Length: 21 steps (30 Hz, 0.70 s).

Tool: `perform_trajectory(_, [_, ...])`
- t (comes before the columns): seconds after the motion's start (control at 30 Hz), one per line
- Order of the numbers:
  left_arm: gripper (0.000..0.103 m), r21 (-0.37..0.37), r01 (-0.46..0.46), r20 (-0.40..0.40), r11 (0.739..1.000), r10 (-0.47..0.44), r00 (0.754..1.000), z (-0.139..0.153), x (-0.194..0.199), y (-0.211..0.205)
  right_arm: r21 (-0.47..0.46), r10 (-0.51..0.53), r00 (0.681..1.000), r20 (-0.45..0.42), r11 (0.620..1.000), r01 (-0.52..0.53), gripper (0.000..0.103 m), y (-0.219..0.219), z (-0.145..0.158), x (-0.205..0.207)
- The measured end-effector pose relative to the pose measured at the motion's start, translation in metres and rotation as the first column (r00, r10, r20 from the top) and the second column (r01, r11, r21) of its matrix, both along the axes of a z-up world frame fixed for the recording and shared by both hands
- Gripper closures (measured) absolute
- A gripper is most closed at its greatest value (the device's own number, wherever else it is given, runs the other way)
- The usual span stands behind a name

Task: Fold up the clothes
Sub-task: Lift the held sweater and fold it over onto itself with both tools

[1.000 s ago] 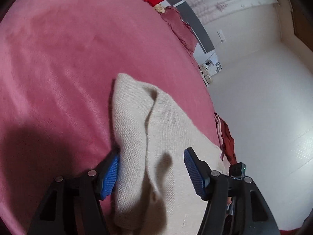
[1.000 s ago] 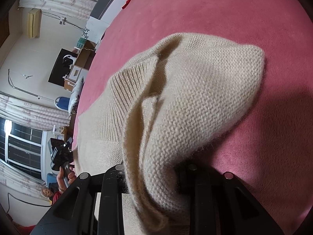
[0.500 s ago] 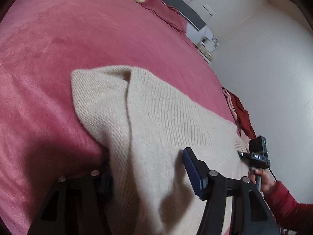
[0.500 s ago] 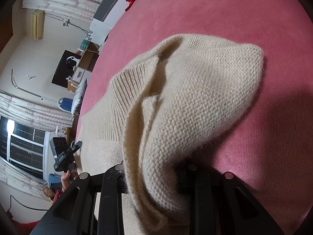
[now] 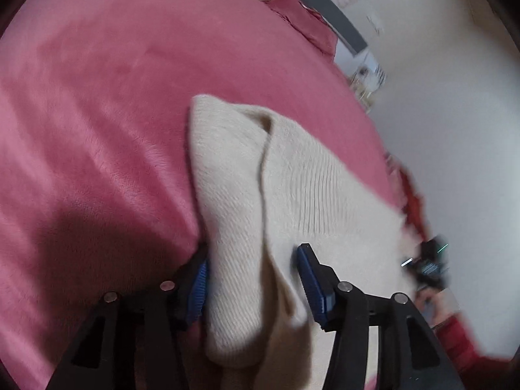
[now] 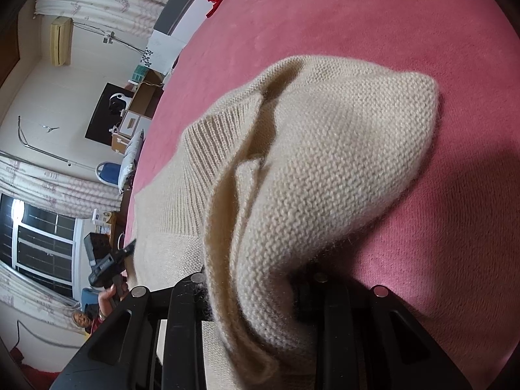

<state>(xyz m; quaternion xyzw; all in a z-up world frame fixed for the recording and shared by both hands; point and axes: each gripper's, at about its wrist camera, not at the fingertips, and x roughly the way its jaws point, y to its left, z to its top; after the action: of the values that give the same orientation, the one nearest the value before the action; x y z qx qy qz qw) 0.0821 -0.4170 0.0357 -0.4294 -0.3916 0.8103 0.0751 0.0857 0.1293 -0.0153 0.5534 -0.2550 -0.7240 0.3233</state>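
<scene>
The cream knit sweater (image 6: 325, 169) lies bunched at frame centre on the pink bedspread (image 6: 390, 16). It looks soft, light and limp; grip doubled edges, not single layers. The right gripper (image 6: 256, 295) is clamped on a thick fold. The left gripper (image 5: 252, 279) stands spread, straddling a fold. No legible writing or brand is visible.

Black hand-held gripper (image 5: 252, 278), blue ribbed pads (image 5: 311, 282), silver screws (image 5: 344, 286)
</scene>
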Motion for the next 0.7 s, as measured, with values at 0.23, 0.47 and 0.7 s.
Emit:
perform_trajectory(0.23, [0.054,0.177,0.217,-0.108,0.96,-0.201,0.974,-0.014,-0.024,-0.03,0.01,-0.008,1.0,0.004,1.0,0.008,0.075,0.001,0.002,0.004])
perform_trajectory(0.47, [0.052,0.238,0.278,-0.148,0.931,-0.248,0.957,-0.013,0.023,-0.041,-0.006,-0.009,1.0,-0.001,1.0,0.009,0.075,0.003,0.001,0.005])
perform_trajectory(0.7, [0.057,0.052,0.227,-0.067,0.972,-0.223,0.972,-0.016,0.011,-0.018,-0.001,-0.013,1.0,-0.01,1.0,0.013,0.075,0.003,0.001,0.006])
